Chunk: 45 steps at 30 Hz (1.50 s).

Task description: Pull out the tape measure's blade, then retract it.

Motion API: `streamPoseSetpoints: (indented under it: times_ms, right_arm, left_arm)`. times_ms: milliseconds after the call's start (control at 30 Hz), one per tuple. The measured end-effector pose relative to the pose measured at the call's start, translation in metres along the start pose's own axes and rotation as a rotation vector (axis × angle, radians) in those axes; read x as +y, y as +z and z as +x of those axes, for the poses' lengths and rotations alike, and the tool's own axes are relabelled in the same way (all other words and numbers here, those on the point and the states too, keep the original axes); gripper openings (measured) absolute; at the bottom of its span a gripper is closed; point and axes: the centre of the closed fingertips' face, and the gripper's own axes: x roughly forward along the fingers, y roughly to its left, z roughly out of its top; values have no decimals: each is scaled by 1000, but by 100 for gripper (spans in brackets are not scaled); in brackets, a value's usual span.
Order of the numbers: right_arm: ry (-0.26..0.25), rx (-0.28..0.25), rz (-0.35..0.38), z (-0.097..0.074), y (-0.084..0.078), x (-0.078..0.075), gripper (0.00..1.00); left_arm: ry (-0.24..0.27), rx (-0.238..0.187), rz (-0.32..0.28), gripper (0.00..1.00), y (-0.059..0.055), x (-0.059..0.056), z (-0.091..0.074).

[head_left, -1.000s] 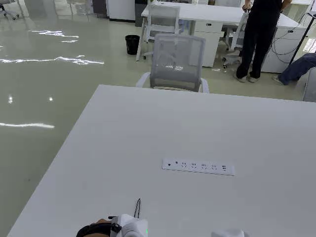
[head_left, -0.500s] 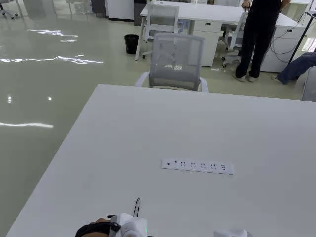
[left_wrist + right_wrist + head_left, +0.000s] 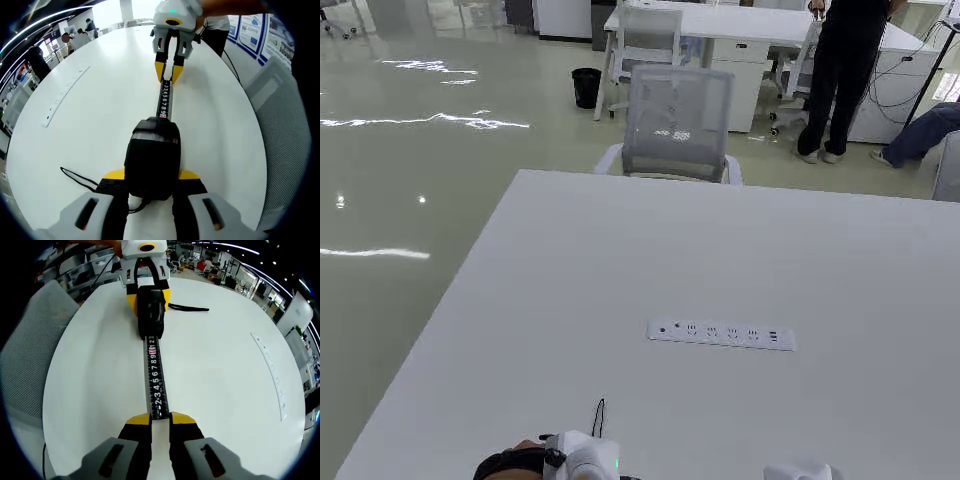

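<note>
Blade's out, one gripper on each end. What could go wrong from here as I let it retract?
1. The right gripper pinches just the tip of the black numbered blade; if it slips, the blade may whip back into the black tape measure case.
2. The left gripper holds that case by its sides, so a snap-back could twist it loose.
3. The thin black strap beside the case might snag.

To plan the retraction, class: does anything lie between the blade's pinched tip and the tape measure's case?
Nothing visible does. The blade runs bare over the table from the right gripper to the case in the left gripper. The black strap lies off to the side.
</note>
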Motion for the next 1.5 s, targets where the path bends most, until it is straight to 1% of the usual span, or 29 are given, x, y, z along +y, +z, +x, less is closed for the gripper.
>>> streamPoseSetpoints:
  times_ms: [367,667,967,1233,1500]
  right_arm:
    - [-2,16,6,-1,-7,-2,10]
    - [-3,11,1,-2,-8,-1,10]
    - [-1,20,6,-3,-15,-2,10]
    - [-6,33,5,-8,-21,-5,10]
    - [-5,40,8,-14,-26,-5,10]
  left_arm:
    - [0,0,0,29,-1,-1,0]
    - [0,1,1,29,-2,-1,1]
    - [-2,9,1,29,-4,-1,2]
    - [0,11,1,29,-7,-1,2]
    - [0,20,6,29,-6,-1,2]
